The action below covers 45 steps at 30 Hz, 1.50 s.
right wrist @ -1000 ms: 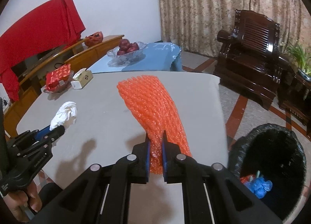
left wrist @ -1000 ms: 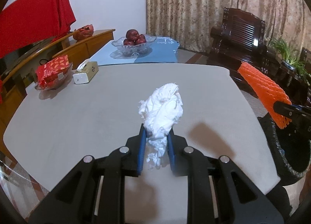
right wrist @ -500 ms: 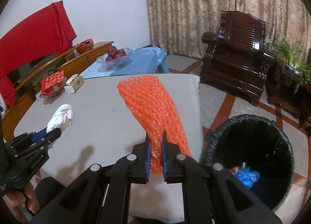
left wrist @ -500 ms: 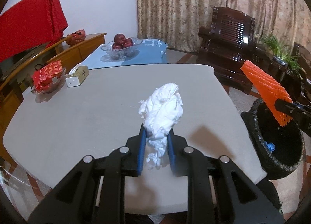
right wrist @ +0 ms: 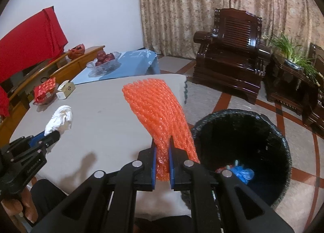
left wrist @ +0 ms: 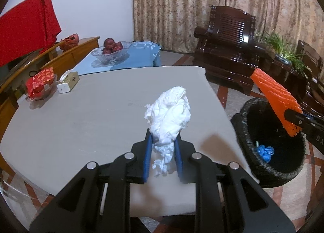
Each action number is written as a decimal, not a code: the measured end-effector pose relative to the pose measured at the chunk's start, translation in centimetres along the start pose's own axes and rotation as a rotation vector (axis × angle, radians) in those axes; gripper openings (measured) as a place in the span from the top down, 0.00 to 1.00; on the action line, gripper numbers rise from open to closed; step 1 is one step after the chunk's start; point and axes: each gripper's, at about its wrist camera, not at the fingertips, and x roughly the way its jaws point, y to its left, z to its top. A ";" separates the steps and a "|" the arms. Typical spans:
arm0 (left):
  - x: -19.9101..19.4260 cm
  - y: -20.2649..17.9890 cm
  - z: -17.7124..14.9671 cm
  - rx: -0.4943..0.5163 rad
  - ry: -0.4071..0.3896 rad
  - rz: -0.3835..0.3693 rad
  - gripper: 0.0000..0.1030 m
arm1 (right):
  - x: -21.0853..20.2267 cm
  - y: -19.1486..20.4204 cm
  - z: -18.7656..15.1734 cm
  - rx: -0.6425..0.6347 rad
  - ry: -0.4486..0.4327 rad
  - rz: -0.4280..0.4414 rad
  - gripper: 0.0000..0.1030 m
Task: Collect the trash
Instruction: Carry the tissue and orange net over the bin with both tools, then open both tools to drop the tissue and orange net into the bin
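My left gripper is shut on a crumpled white tissue and holds it above the grey table near its right edge. My right gripper is shut on an orange foam net sleeve, held just left of the black bin. In the left wrist view the orange sleeve hangs over the rim of the bin, which stands on the floor right of the table. Blue trash lies inside the bin. The tissue also shows in the right wrist view.
A tissue box and a red packet in a glass dish sit at the table's far left. A fruit bowl stands on a blue table behind. A dark wooden armchair and a plant are at the right.
Both grippers have moved right toward the bin with their loads. The bin now shows more fully in both views, and the orange sleeve is over its rim.
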 end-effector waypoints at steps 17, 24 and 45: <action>1.6 -12.4 -0.1 0.039 0.065 -0.119 0.81 | -0.8 -9.5 -1.0 0.041 0.018 -0.092 0.91; 4.0 -17.2 0.0 0.036 0.109 -0.145 0.80 | 0.2 -13.6 -1.0 0.051 0.028 -0.112 0.91; 9.4 -23.9 -1.1 0.141 0.143 -0.163 0.31 | 4.8 -21.4 -4.1 0.146 0.130 -0.148 0.60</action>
